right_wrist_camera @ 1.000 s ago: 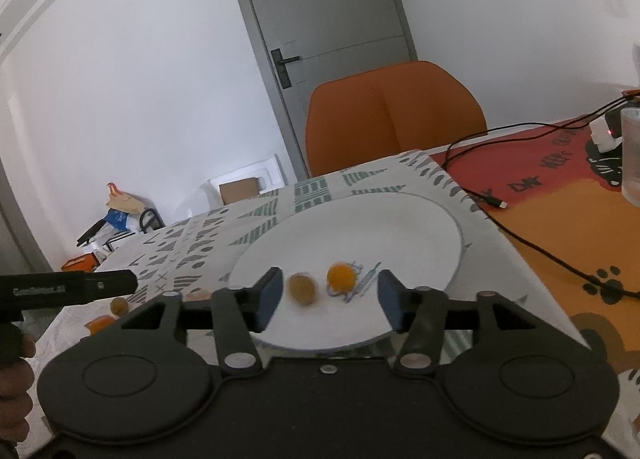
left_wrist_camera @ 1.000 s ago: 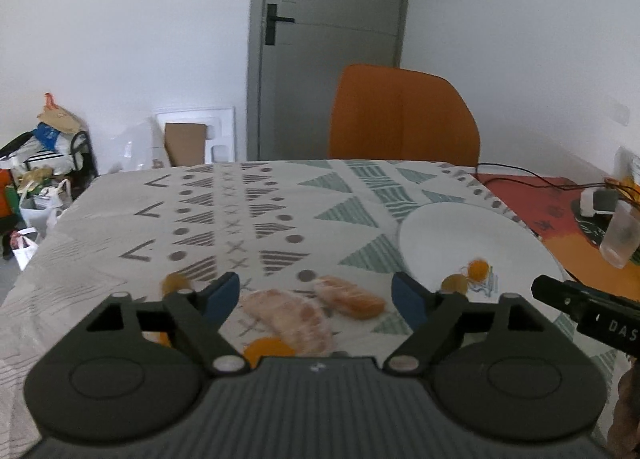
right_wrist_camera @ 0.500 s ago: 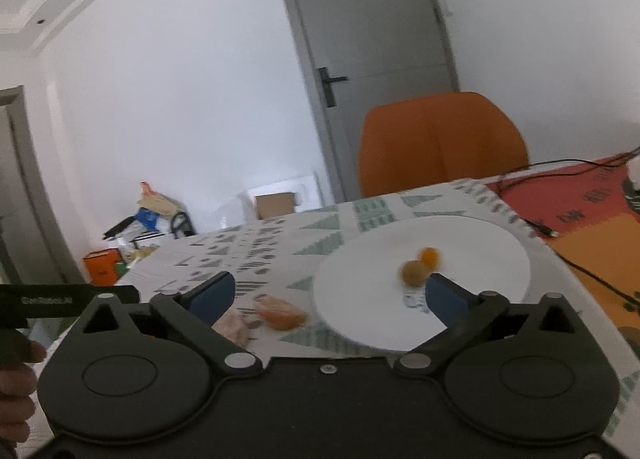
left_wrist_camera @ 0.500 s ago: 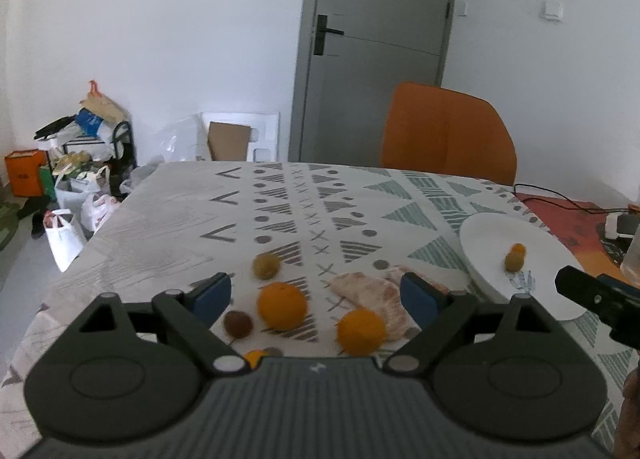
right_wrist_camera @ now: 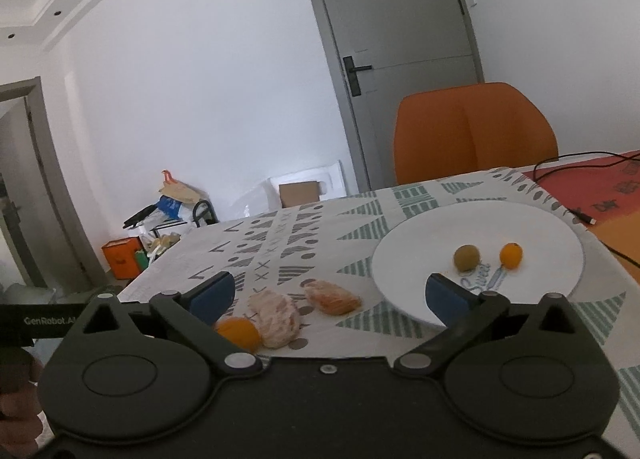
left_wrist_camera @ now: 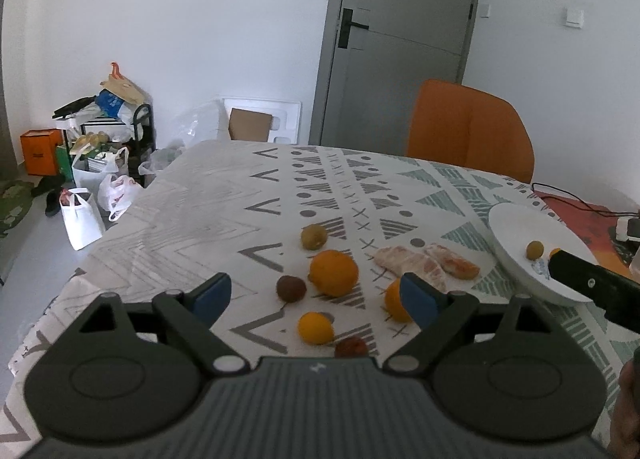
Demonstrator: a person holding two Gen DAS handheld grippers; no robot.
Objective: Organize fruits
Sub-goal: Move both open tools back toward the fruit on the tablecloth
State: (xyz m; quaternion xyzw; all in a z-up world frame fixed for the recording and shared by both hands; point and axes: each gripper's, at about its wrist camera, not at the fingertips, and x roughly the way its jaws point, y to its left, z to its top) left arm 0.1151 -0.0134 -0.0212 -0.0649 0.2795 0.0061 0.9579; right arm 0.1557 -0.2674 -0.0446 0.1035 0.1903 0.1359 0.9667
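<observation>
Table (left_wrist_camera: 200, 195) under a patterned cloth, grey and teal triangles, its left edge dropping to the floor; far right an orange-red mat (right_wrist_camera: 592, 191) with dark lettering too skewed to read. Orange chair (left_wrist_camera: 468, 131) sits at the far edge. White plate (right_wrist_camera: 532, 227) near the cloth's right edge, blue script "Sweet" printed on it, holding a brownish-green fruit (right_wrist_camera: 466, 257) and a small orange one (right_wrist_camera: 511, 255), close but apart. Bare cloth between plate and loose fruit, more beyond toward the chair.

Loose fruit on the cloth left of the plate: two peeled citrus pieces (left_wrist_camera: 412, 267) side by side, large orange (left_wrist_camera: 334, 273), second orange (left_wrist_camera: 394, 301) partly behind a blue pad, small orange (left_wrist_camera: 315, 327), greenish fruit (left_wrist_camera: 314, 237), dark brown fruit (left_wrist_camera: 291, 289), reddish one (left_wrist_camera: 351, 347) at the gripper body's edge.

Left gripper (left_wrist_camera: 316, 297) level over the near fruit, jaws spread wide, nothing held. Right gripper (right_wrist_camera: 330, 293) level, aimed between peeled pieces and plate, jaws wide apart, empty. "GenRobot.AI" reads on the black bar at the right view's left edge.
</observation>
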